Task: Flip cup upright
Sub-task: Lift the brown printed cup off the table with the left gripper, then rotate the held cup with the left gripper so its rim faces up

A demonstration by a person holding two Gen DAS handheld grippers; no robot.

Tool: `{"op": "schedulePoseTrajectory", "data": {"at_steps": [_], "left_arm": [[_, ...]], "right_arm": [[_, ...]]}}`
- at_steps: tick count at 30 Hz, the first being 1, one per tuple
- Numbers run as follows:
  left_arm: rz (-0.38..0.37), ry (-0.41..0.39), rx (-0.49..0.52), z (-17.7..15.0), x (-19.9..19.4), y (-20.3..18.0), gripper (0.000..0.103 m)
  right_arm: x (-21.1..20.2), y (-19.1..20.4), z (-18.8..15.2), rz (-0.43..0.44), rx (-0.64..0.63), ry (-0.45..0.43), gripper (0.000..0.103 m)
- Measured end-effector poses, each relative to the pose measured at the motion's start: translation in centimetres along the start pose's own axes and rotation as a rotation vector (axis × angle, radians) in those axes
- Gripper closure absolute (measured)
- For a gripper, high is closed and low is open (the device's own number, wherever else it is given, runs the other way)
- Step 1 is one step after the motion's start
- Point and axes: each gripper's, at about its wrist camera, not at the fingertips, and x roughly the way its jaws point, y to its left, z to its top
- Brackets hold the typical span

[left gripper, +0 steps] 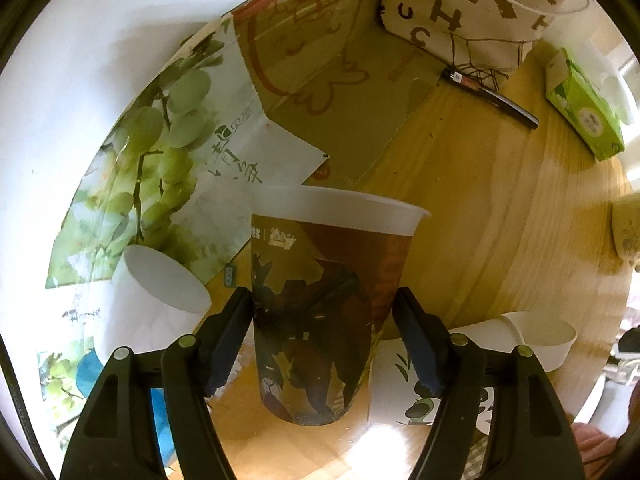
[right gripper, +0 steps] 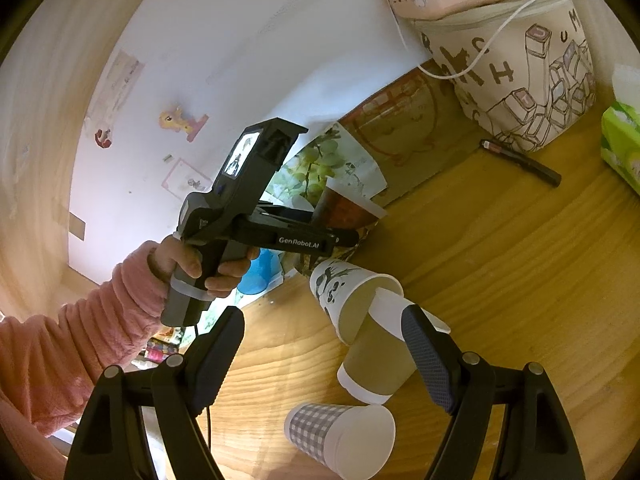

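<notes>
— Two hand-held grippers, so which one has the cup?

— The left hand-held gripper (left gripper: 324,340) is clenched on the printed cup (left gripper: 324,312), pads pressed on either side of its lower body. It sits dead ahead between the fingers, long axis near vertical, white rim up, base just over the tabletop (left gripper: 500,220); I can't tell whether it touches. It looks nearly set upright.

— And the right hand-held gripper (right gripper: 324,360)?

— Released, jaws wide, holding nothing. Just ahead of it lie three tipped cups: a checked cup (right gripper: 320,432) nearest, then a brown cup (right gripper: 376,360) nested into a panda cup (right gripper: 340,284).

— Anything in the way?

— A white cup (left gripper: 160,300) stands close to the left, the panda cup to the right, so setting down needs care. Farther back: a grape-print bag (left gripper: 160,140), a pen (left gripper: 492,98), a canvas bag (left gripper: 460,12), a green tissue box (left gripper: 588,112).
</notes>
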Motion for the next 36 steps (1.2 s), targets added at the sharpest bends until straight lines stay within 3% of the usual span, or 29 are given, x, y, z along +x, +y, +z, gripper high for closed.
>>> {"op": "schedulePoseTrajectory", "data": {"at_steps": [9,18,27,36], "left_arm": [[-0.028,0.020,-0.014,0.2,0.0,0.0,0.029],[0.004,-0.015,-0.118,-0.7,-3.4,2.6,0.029],[0.053,-0.031,-0.231,-5.3,-7.9,3.4,0.029],[0.052,-0.060,-0.392,-13.1,-11.6,2.7,0.029]], "right_arm": [[-0.3,0.1,-0.3,0.016,-0.006,0.006,0.022],[-1.0,0.8,-0.6,0.021,-0.022,0.013,0.022],[-2.1,3.6,-1.5,0.013,-0.094,0.016,0.022],[-3.0,7.5,-4.2,-0.017,-0.230,0.053,0.022]]}}
